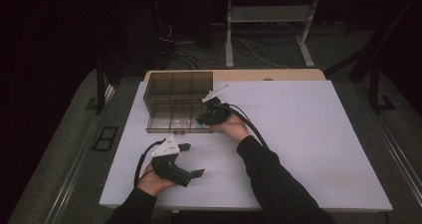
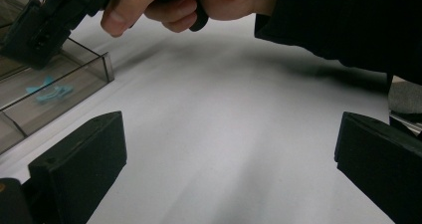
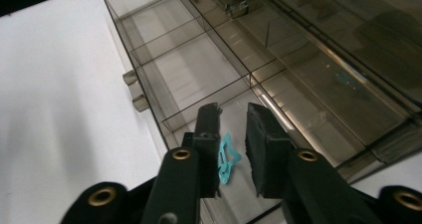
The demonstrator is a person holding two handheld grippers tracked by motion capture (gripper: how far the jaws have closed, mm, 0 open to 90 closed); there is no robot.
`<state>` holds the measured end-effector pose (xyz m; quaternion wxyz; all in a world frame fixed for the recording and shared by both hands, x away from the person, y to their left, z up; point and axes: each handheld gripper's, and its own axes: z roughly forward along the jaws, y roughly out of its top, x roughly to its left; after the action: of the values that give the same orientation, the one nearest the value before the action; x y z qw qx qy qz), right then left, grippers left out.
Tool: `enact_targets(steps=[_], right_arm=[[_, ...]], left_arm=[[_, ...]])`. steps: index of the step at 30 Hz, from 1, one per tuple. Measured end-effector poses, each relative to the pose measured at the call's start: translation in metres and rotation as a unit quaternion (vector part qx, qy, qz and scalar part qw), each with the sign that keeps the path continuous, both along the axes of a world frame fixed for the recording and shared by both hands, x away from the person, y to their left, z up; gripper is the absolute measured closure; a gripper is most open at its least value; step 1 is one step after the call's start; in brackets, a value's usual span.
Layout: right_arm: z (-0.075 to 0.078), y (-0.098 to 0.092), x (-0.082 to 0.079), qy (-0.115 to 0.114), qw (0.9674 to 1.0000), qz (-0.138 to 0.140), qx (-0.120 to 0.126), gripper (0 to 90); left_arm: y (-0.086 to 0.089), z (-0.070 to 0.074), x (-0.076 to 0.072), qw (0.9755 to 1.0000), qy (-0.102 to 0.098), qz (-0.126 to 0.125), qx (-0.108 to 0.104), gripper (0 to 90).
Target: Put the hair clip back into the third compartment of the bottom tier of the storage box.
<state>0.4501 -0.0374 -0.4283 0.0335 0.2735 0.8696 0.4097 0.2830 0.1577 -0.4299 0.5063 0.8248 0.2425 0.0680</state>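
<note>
Right gripper view: one turquoise hair clip (image 3: pixel 227 157) lies in the pulled-out drawer (image 3: pixel 164 84) of one smoked organizer; right gripper (image 3: pixel 234 134) hovers narrowly parted around it, unpinched. Likely light, thin, springy, slippery; pinch across its flat. Left gripper (image 2: pixel 229 149) rests spread on the surface (image 2: pixel 239 109).

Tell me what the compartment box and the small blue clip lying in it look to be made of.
Compartment box: smoke-tinted clear plastic, probably acrylic; glossy, the white table shows through its walls and thin dividers.
Blue clip: turquoise with an open cut-out outline and a flat, even colour; looks like thin plastic or painted metal, too small to tell which.
</note>
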Motion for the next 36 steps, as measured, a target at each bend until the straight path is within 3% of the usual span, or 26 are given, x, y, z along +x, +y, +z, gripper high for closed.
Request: enact_targets(steps=[6, 13, 36], right_arm=[[0.008, -0.006, -0.005, -0.007, 0.9999, -0.003, 0.009, 59.9], [0.014, -0.019, -0.012, -0.014, 0.9994, -0.017, 0.028, 52.4], [0.026, -0.071, -0.056, -0.048, 0.9970, -0.037, 0.047, 37.6]], left_arm=[[0.001, 0.000, 0.000, 1.0000, -0.001, 0.001, 0.002, 0.0], [0.000, 0.000, 0.001, 1.0000, 0.000, 0.000, 0.004, 0.0], [-0.001, 0.000, 0.001, 1.0000, 0.001, 0.002, 0.001, 0.0]])
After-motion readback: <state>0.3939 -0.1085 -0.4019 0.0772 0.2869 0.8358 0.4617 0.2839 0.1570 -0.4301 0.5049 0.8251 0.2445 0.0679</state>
